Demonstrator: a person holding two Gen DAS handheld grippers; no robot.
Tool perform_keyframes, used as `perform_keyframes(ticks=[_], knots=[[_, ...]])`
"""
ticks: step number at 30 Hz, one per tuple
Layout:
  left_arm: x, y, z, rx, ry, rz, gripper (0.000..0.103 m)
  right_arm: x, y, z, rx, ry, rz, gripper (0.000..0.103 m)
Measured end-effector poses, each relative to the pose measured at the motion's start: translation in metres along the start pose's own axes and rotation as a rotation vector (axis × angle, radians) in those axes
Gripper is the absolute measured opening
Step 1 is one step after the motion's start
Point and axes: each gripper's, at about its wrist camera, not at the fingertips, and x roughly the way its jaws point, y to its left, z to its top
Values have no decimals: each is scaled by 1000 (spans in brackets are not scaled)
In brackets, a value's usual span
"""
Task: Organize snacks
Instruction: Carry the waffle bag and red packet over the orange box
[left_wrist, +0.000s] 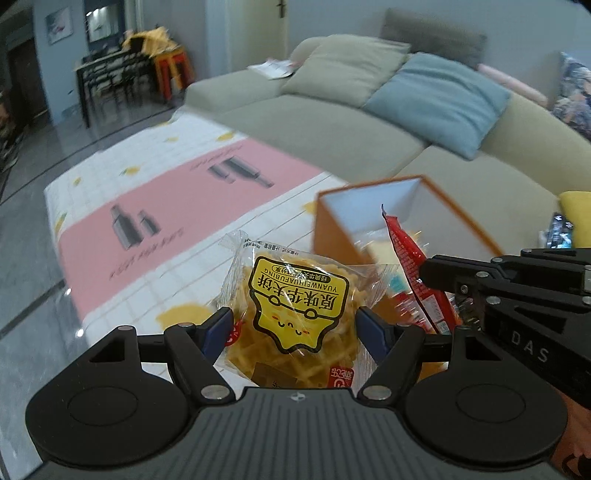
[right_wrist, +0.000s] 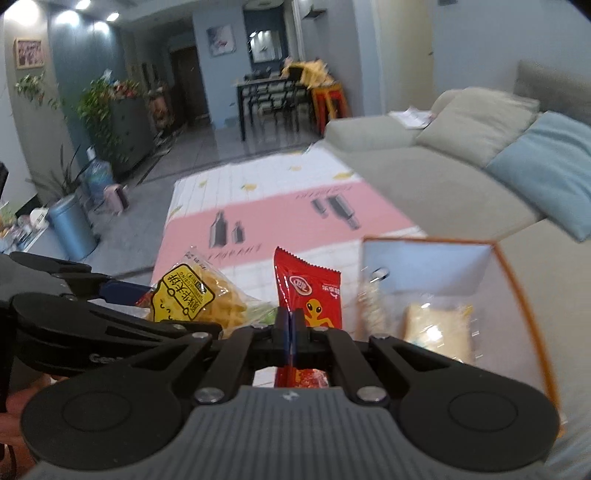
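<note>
above the table (left_wrist: 155, 206), left gripper (left_wrist: 295, 328) clamps the waffle (left_wrist: 295, 314), right gripper (right_wrist: 291, 325) pinches the red packet (right_wrist: 308, 295); either could slip short of the box (right_wrist: 517, 280).

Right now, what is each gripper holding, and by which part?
Left gripper holds the waffle pack across its sides, jaws wide. Right gripper is shut on the red packet, pinched below the middle.

Table (left_wrist: 155, 192) under white grid cloth with pink printed band; orange box (left_wrist: 373, 221) sits on its near end by the sofa, snacks inside.
</note>
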Motion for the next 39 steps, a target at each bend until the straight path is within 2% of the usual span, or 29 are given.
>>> perform_keyframes(ticks=[9,13,17,20,28,33,39], knots=[[17,-59,37,146,-38,-47,84,-21,-67,10,43,-13,-89,0],[36,-77,50,180,-16,-67,84,-12,-105,9,80,27,-119,0],[56,-94,60,226,3,-48,84,8,-138,8,126,72,-169,0],[77,-104,66,261,31,-52,84,25,-156,8,150,98,-166,0],[120,-116,74,355,96,-22,84,67,-179,17,194,128,-114,0],[139,-126,74,419,122,4,84,102,-190,16,213,188,-133,0],[161,-130,68,469,175,0,84,129,-190,5,156,259,-172,0]])
